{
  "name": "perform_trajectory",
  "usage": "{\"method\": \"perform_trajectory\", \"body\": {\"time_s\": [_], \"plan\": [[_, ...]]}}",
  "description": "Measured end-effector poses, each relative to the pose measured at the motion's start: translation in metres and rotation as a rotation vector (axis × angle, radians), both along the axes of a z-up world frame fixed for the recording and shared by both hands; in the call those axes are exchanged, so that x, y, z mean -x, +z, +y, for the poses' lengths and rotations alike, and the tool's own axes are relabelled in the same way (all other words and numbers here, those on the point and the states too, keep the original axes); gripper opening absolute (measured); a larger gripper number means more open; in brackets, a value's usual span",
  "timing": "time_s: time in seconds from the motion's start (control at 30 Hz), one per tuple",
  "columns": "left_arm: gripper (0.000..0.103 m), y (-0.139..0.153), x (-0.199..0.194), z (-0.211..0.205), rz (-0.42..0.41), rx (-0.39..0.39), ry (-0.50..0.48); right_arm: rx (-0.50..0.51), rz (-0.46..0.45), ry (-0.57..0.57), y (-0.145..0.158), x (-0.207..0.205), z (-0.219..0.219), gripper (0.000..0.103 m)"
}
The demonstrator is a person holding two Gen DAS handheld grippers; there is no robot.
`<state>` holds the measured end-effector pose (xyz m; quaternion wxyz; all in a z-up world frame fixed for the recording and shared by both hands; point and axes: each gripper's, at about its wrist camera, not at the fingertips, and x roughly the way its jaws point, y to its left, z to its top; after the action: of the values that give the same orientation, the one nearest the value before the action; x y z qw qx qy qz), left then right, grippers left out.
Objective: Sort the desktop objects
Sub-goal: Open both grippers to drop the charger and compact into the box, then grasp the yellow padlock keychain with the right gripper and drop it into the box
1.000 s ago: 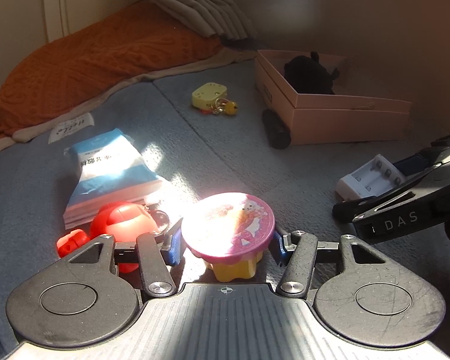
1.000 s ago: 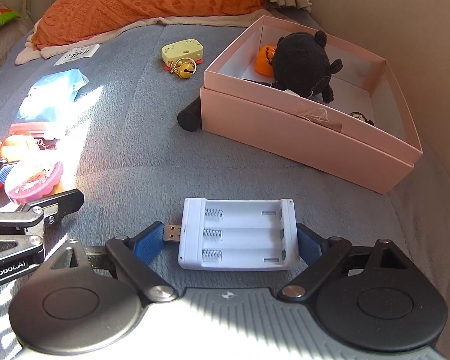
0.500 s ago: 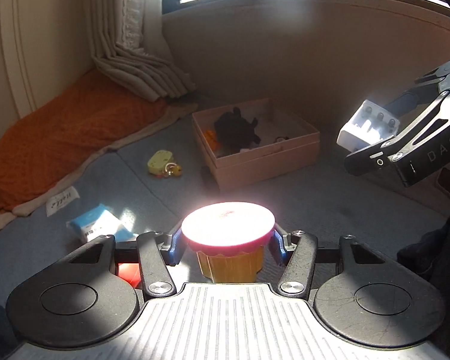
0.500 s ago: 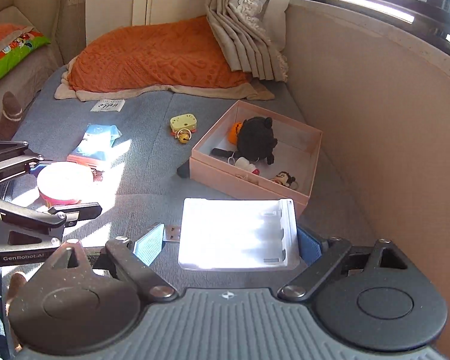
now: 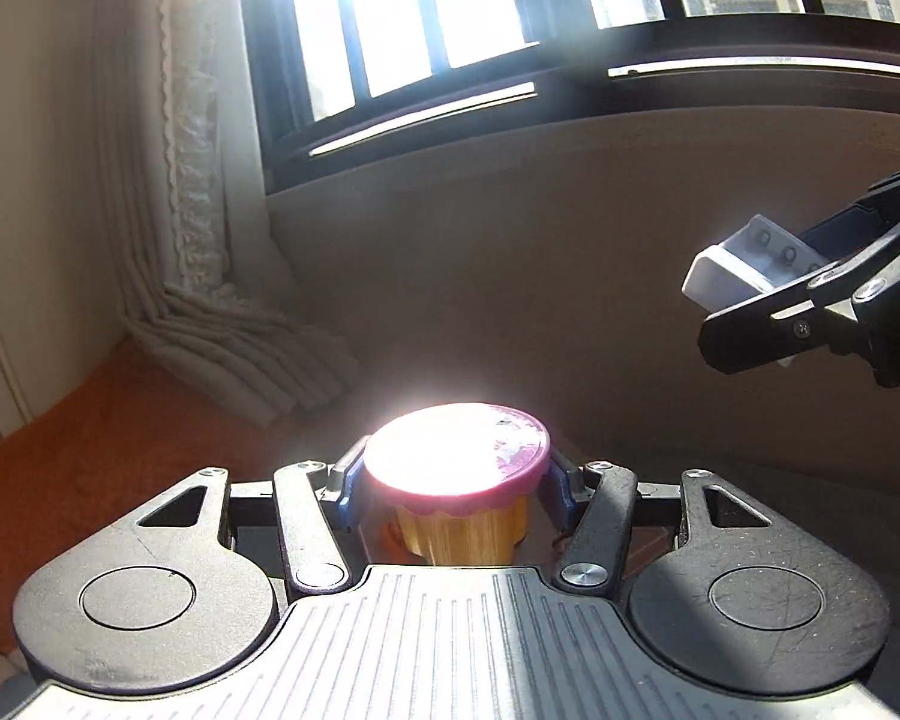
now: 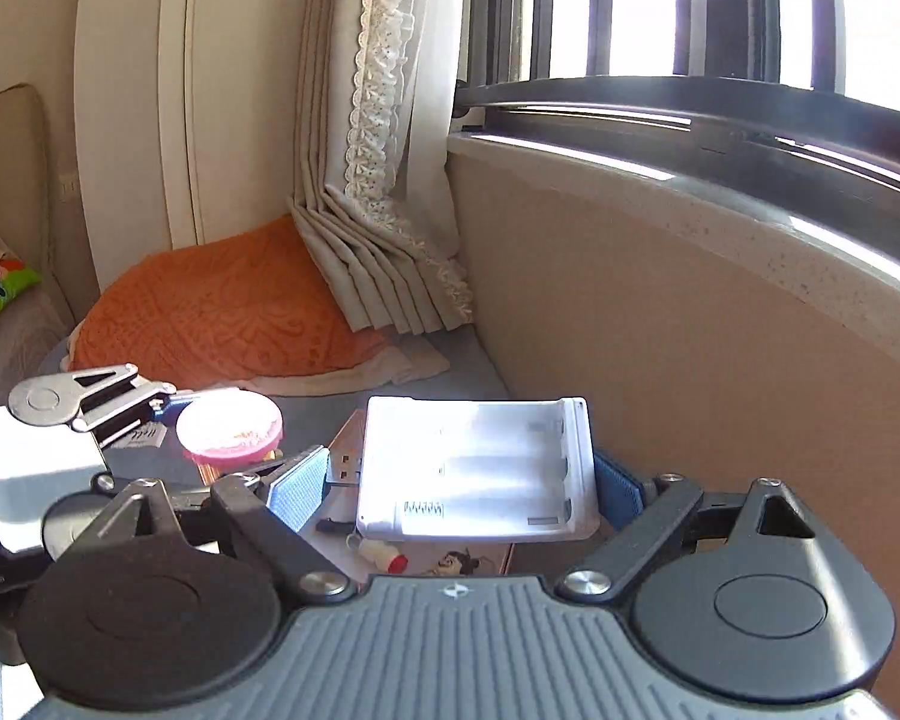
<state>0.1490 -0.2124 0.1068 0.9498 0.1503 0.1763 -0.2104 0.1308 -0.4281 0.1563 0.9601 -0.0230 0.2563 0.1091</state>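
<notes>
Carried high toward the sorting box: left gripper (image 5: pixel 455 495) fingers clamped on pink-lidded cup (image 5: pixel 459 459), right gripper (image 6: pixel 459 483) fingers on battery charger (image 6: pixel 474 468).

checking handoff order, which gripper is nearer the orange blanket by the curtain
Left. The left gripper sits on the orange blanket side; the right gripper is farther over, toward the window wall.

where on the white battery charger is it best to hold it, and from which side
Across its two long flat edges, coming in from the closed end opposite the USB plug. That is how the right gripper has the white battery charger now: one of the fingers presses on each straight, parallel side. This keeps the open battery bays facing up and the plug clear.
</notes>
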Motion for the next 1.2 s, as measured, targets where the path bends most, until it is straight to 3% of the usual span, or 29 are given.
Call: {"method": "perform_trajectory", "body": {"time_s": [0.03, 0.1, 0.2, 0.23, 0.37, 0.47, 0.57, 0.73, 0.8, 0.87, 0.97, 1.07, 1.2], "plan": [[0.076, -0.003, -0.016, -0.006, 0.022, 0.004, 0.013, -0.031, 0.01, 0.001, -0.001, -0.029, 0.002, 0.092], [0.085, -0.011, -0.037, -0.007, 0.07, 0.027, 0.046, -0.052, 0.045, -0.027, -0.007, -0.072, 0.006, 0.093], [0.088, -0.024, -0.04, 0.013, 0.138, 0.045, 0.074, -0.127, 0.102, -0.075, -0.026, -0.11, 0.001, 0.093], [0.092, -0.029, -0.033, 0.022, 0.153, 0.047, 0.075, -0.164, 0.113, -0.081, -0.033, -0.112, -0.004, 0.093], [0.093, -0.063, 0.005, 0.063, 0.244, -0.007, 0.084, -0.207, 0.113, -0.162, -0.064, -0.104, -0.018, 0.096], [0.093, -0.088, 0.031, 0.087, 0.356, -0.028, 0.131, -0.208, 0.185, -0.203, -0.091, -0.097, -0.019, 0.096], [0.094, -0.099, 0.06, 0.113, 0.413, -0.023, 0.176, -0.176, 0.256, -0.195, -0.111, -0.093, -0.005, 0.096], [0.097, -0.099, 0.087, 0.156, 0.352, 0.016, 0.306, 0.01, 0.228, -0.065, -0.109, -0.082, 0.066, 0.096], [0.097, -0.102, 0.082, 0.174, 0.373, 0.059, 0.367, 0.097, 0.206, 0.021, -0.106, -0.079, 0.109, 0.086], [0.097, -0.105, 0.078, 0.187, 0.396, 0.109, 0.409, 0.113, 0.228, 0.103, -0.104, -0.085, 0.145, 0.08], [0.097, -0.107, 0.085, 0.19, 0.39, 0.149, 0.376, 0.081, 0.297, 0.137, -0.111, -0.115, 0.194, 0.08], [0.097, -0.112, 0.091, 0.178, 0.374, 0.12, 0.308, 0.059, 0.355, 0.126, -0.131, -0.156, 0.236, 0.081], [0.098, -0.113, 0.094, 0.174, 0.407, 0.15, 0.246, 0.114, 0.406, 0.051, -0.172, -0.204, 0.267, 0.081]]}}
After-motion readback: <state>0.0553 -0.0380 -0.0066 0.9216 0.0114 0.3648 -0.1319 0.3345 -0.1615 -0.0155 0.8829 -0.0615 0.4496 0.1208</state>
